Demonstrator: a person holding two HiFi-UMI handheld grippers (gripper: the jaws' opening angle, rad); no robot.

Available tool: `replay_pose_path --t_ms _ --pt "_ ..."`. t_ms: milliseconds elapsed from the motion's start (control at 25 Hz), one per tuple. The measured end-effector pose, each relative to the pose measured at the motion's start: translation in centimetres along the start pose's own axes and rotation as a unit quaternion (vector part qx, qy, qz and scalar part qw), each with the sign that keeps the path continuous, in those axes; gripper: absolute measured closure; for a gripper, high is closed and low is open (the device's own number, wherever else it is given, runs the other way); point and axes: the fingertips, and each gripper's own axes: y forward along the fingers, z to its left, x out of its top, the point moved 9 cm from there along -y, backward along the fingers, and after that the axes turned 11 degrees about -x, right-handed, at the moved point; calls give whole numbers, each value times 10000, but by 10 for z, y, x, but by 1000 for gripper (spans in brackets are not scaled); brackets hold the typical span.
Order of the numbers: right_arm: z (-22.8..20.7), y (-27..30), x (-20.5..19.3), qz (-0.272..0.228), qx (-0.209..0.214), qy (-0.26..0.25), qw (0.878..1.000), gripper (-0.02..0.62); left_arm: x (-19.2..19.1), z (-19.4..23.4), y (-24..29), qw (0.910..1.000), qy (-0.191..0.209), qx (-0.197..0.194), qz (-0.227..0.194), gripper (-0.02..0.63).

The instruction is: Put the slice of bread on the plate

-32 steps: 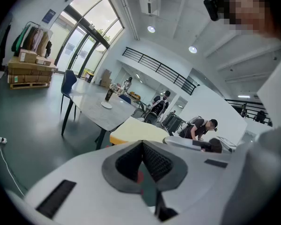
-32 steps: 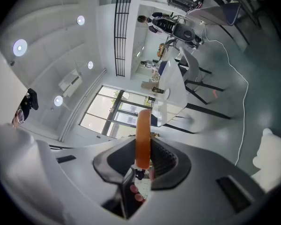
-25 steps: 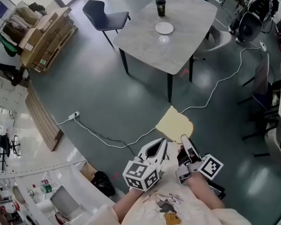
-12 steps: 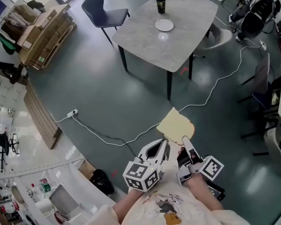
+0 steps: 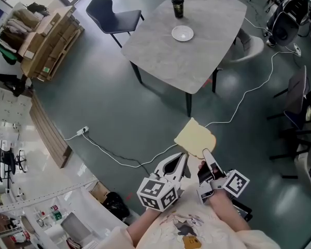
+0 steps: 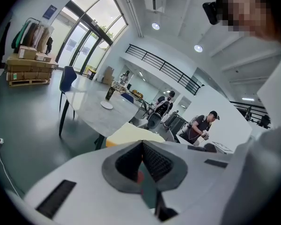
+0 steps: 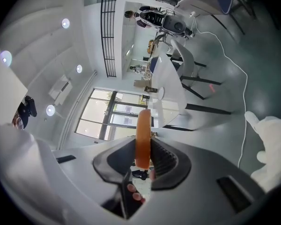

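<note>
The slice of bread (image 5: 196, 138) is pale yellow with a brown crust and hangs over the grey floor. My right gripper (image 5: 205, 154) is shut on its near edge. In the right gripper view the bread (image 7: 143, 131) stands edge-on between the pads. My left gripper (image 5: 182, 160) is beside it on the left, shut and holding nothing; its jaws meet in the left gripper view (image 6: 142, 147). The white plate (image 5: 182, 33) lies on the grey table (image 5: 160, 53) far ahead, next to a dark cup (image 5: 177, 7). The left gripper view also shows the plate (image 6: 106, 105).
A dark chair (image 5: 113, 15) stands left of the table, and other chairs (image 5: 298, 95) stand at the right. A white cable (image 5: 119, 157) and a power strip (image 5: 83, 131) lie on the floor. Stacked cardboard boxes (image 5: 46, 38) sit at the far left. People (image 6: 201, 125) stand beyond the table.
The table, plate and cup have slid lower and grown slightly in the head view as I come closer. Both grippers and the bread keep their places before my body.
</note>
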Motion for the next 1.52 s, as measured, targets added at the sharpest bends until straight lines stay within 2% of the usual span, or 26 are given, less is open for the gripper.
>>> replay_pose_path --t_ms 280,560,880,1080,1240,1520 --pt "27 64 79 20 182 -62 9998 500 76 20 72 9994 312 91 -154 595" --pt "38 104 154 174 206 -209 9994 500 113 21 141 9992 298 144 -226 595" --pt "40 135 180 276 114 -26 9996 500 133 41 173 9995 107 261 -142 595" --pt "36 162 197 239 -106 29 9997 500 146 63 202 9999 -24 145 80 595" --pt "45 194 217 133 -234 92 9996 500 176 87 231 9999 -82 23 125 595" --pt "73 259 245 -152 -368 -87 9992 500 235 142 266 9997 -120 -192 136 595"
